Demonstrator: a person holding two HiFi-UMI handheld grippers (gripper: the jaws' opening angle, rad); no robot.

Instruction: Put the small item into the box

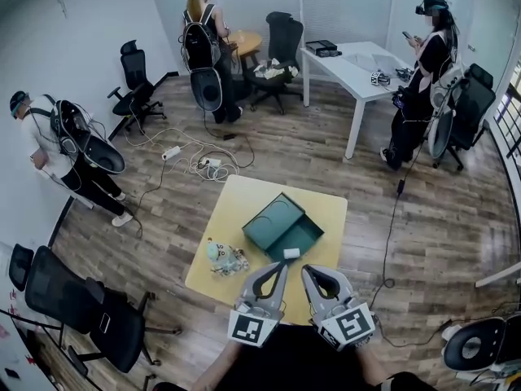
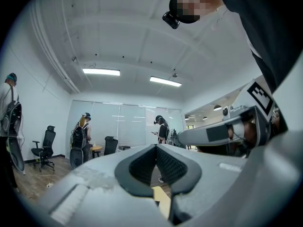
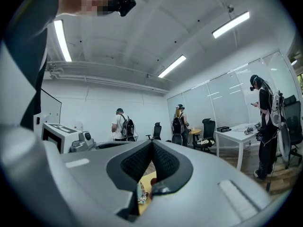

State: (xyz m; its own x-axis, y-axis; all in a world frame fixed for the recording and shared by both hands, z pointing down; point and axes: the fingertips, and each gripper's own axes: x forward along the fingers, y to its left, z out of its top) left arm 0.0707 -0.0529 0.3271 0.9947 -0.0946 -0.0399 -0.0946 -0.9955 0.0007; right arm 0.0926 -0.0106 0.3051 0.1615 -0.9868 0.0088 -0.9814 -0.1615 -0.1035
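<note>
Your left hand-held gripper point(image 1: 280, 265) and right hand-held gripper point(image 1: 310, 270) hover shut and empty at the yellow worktop's point(image 1: 236, 202) 6 o'clock edge, likely poised to pick. Just beyond, a small white item point(image 1: 291, 253) lies at the open green box's point(image 1: 273, 216) near rim, with small toys point(image 1: 224, 259) at 8 o'clock.

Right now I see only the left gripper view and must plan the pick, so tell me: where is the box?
Observer: The green box sits open in the middle of the yellow table.
Operator: And a small item?
Observer: A small white item lies at the box's near edge, seemingly outside it.
Operator: Is the right gripper holding anything?
Observer: No, the right gripper is shut and empty, short of the item.
</note>
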